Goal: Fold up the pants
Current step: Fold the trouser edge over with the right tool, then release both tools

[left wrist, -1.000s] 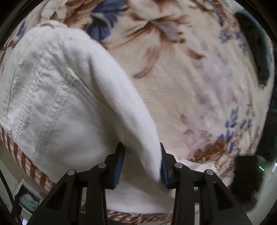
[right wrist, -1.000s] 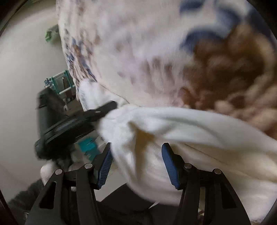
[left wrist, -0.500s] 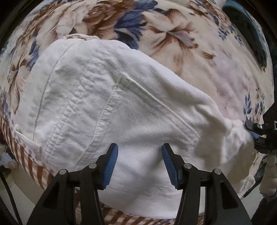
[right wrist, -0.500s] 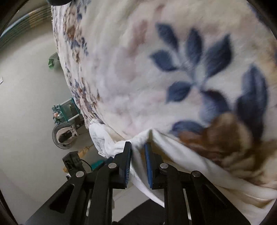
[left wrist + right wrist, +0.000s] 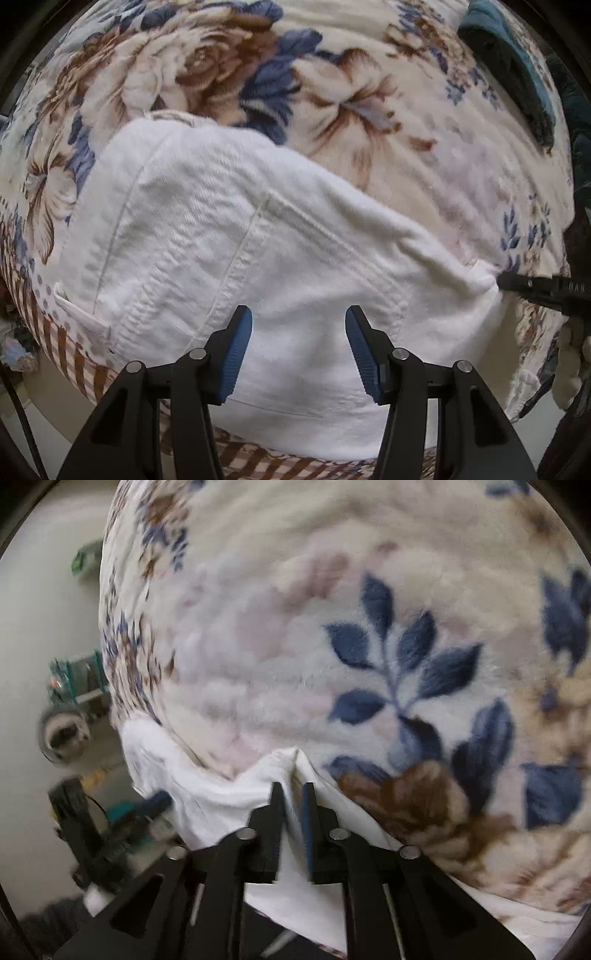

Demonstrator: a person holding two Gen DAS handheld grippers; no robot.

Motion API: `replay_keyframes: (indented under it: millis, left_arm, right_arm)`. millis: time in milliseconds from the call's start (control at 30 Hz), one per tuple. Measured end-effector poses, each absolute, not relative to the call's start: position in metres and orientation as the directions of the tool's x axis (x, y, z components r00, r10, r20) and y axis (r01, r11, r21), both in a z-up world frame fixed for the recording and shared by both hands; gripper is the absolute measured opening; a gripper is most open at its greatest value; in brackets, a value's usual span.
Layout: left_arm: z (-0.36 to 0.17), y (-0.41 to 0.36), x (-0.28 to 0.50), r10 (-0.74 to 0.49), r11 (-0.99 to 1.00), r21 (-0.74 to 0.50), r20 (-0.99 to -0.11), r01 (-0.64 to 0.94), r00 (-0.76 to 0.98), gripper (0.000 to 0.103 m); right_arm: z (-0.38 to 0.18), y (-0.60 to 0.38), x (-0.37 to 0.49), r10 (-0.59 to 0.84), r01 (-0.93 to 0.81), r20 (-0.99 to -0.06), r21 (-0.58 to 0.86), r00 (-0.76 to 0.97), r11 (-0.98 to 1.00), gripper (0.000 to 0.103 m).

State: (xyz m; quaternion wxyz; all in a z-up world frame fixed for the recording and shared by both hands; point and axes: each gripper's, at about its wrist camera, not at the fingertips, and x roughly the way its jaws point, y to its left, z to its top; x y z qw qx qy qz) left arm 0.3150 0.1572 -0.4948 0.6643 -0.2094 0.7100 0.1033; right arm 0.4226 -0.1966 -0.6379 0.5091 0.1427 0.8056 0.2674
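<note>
White pants [image 5: 229,251] lie spread on a floral blanket [image 5: 369,110], back pocket and belt loop up, near the bed's front edge. My left gripper [image 5: 298,350] is open and empty, its blue pads just above the cloth. My right gripper [image 5: 293,797] is shut on a pinched edge of the pants [image 5: 295,764] at the blanket's edge. It also shows at the far right of the left wrist view [image 5: 532,286], gripping the pants' right corner.
A dark teal cloth [image 5: 517,70] lies at the blanket's far right. The blanket's checked border [image 5: 74,354] hangs over the bed's front edge. Beyond the bed's left side are a floor and small clutter [image 5: 70,709].
My left gripper let go of the raised fold, opened and drew back; the pants now lie flat. My right gripper closed on the pants' edge and pulled it outward.
</note>
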Motion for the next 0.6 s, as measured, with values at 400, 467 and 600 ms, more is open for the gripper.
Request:
replay_keyframes:
  millis: [400, 467, 600]
  left_arm:
    - [-0.477, 0.134, 0.33, -0.2, 0.912, -0.191, -0.98, -0.364, 0.011, 0.05]
    - [-0.484, 0.125, 0.325, -0.205, 0.918, -0.191, -0.979, -0.348, -0.004, 0.05]
    - [-0.49, 0.113, 0.322, -0.21, 0.925, -0.194, -0.978, -0.325, -0.014, 0.05]
  right_arm:
    - [-0.604, -0.26, 0.346, 0.419, -0.033, -0.799, 0.478, -0.432, 0.878, 0.049]
    - [-0.631, -0.277, 0.347, 0.336, -0.001, -0.861, 0.364, -0.381, 0.931, 0.035]
    - [-0.642, -0.341, 0.358, 0.403, 0.286, -0.894, 0.34, -0.197, 0.896, 0.01]
